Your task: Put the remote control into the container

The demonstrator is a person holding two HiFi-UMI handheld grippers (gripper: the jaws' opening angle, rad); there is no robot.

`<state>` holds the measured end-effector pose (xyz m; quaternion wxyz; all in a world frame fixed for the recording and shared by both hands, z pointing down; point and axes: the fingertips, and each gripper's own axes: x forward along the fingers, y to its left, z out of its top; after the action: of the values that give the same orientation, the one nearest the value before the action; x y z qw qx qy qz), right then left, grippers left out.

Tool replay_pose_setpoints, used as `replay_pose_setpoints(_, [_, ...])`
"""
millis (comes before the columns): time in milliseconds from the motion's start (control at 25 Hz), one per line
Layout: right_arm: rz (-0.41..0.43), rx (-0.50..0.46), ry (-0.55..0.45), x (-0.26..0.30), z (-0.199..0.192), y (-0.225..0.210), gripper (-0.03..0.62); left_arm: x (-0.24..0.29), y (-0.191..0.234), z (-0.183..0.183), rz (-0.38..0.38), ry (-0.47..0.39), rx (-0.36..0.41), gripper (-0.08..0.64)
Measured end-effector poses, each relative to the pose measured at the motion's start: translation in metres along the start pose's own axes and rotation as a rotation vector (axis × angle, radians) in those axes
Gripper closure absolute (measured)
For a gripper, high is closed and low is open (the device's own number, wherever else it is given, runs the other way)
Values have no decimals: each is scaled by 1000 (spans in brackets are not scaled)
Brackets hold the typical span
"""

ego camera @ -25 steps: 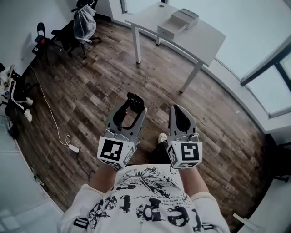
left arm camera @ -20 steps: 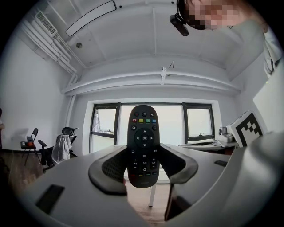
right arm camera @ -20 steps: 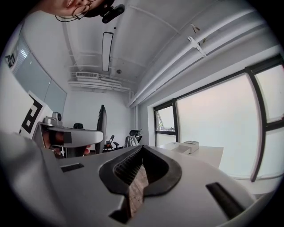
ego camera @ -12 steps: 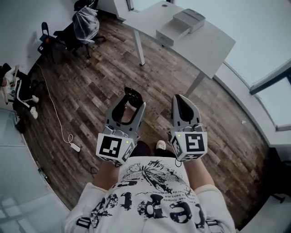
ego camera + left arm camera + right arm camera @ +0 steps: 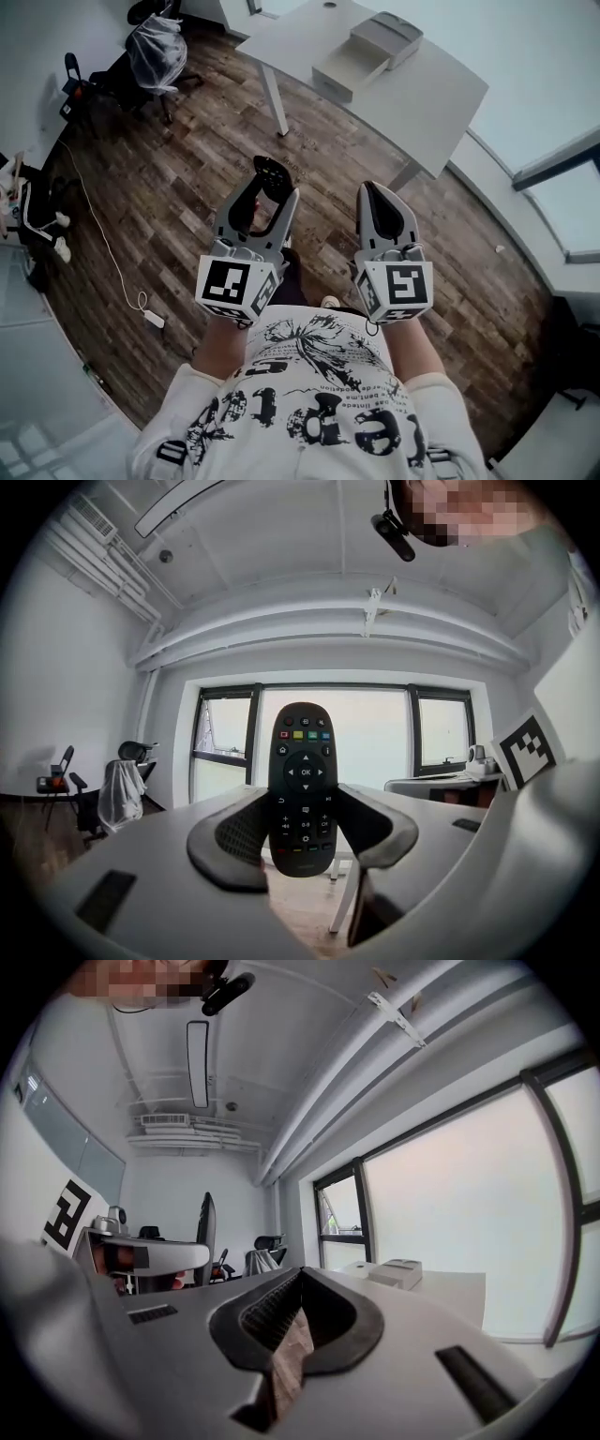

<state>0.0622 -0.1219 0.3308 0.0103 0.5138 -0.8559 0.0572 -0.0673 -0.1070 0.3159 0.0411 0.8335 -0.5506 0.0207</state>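
In the left gripper view a black remote control (image 5: 301,785) stands upright, buttons facing the camera, with my left gripper (image 5: 302,834) shut on its lower half. The head view shows the same remote (image 5: 273,175) poking out beyond the left gripper (image 5: 272,194), held over the wooden floor. My right gripper (image 5: 380,195) is beside it, shut with nothing in it; its jaws meet at the tips (image 5: 298,1277). An open white container (image 5: 349,66) sits on the grey table (image 5: 422,94) ahead, next to a closed grey box (image 5: 386,36). That grey box (image 5: 394,1272) also shows in the right gripper view.
Office chairs, one draped with a pale cover (image 5: 153,49), stand at the far left. A white cable and power strip (image 5: 150,319) lie on the floor at left. The table's legs (image 5: 274,98) reach the floor ahead. A window wall (image 5: 553,178) runs along the right.
The table and its container have drawn closer and lower in the head view as the person moved toward them. Both grippers keep their hold and spacing, the remote still in the left one.
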Motion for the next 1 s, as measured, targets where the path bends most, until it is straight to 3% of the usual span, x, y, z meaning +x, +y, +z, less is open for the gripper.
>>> replay_pose_setpoints(440, [-224, 2, -42, 130, 39, -33, 588, 139, 88, 45, -284, -38, 30, 327])
replay_pose_setpoints(640, [-315, 4, -54, 185, 46, -43, 588, 186, 132, 48, -352, -22, 38, 327])
replay_pose_setpoints(1000, [-278, -8, 43, 264, 21, -41, 589, 231, 166, 26, -418, 28, -6, 327])
